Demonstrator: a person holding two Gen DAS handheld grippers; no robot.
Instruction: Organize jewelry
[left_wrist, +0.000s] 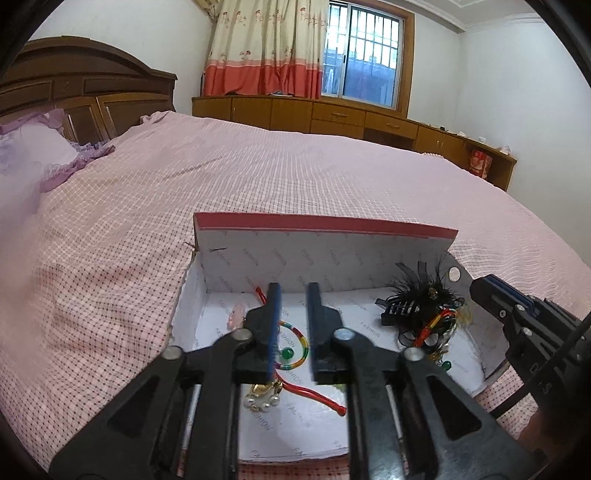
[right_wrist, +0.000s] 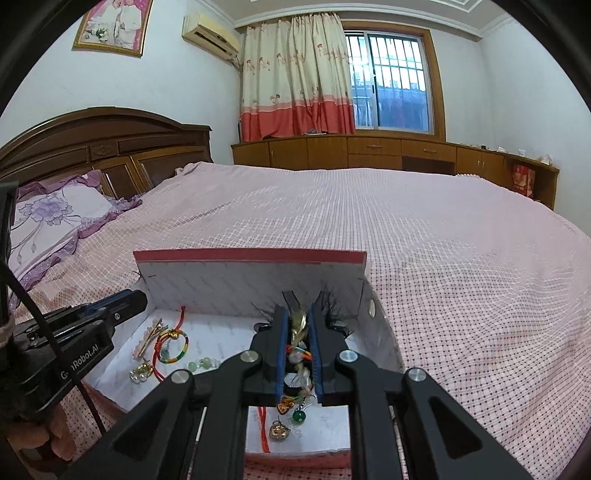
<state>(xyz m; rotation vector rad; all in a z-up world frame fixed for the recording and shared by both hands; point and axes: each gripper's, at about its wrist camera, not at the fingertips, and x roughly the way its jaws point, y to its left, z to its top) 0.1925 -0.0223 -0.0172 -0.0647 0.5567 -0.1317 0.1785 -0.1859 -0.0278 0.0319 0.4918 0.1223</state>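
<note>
On the pink checked bedspread (left_wrist: 258, 177) sat an open white-lined cardboard box with red-edged lid (left_wrist: 325, 225). Left gripper (left_wrist: 293, 291) hung parted over a rainbow-cord bracelet with green bead (left_wrist: 295, 347), pearl-and-gold earring (left_wrist: 260, 397) just beside. Right gripper (right_wrist: 298, 314) was clamped on a tangled bundle of black feather clip, coloured cords and charms (right_wrist: 297, 354) inside the box.

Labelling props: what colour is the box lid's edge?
Red edge on the box lid, with a white inner face printed with grey "FASHION" text. Clearest in the left wrist view.
</note>
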